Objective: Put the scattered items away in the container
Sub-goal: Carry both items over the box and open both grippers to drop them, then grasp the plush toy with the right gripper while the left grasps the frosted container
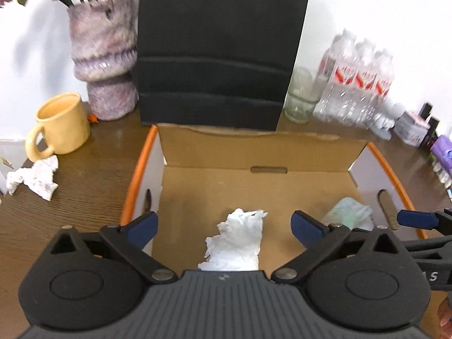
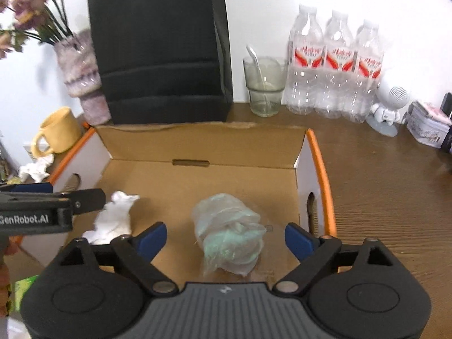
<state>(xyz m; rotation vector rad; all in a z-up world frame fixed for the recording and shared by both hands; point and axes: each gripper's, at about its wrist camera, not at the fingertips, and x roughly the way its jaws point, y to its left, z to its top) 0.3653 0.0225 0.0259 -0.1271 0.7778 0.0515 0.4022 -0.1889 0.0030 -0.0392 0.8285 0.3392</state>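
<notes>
An open cardboard box with orange-edged white side walls stands on the wooden table. Inside lie a crumpled white tissue and a crumpled greenish plastic bag. My left gripper is open and empty above the tissue. My right gripper is open and empty above the plastic bag. Another crumpled white paper lies on the table left of the box, by the mug.
A yellow mug, a purple vase with flowers and a black bag stand behind the box. A glass, three water bottles, a small white figure and tins stand at back right.
</notes>
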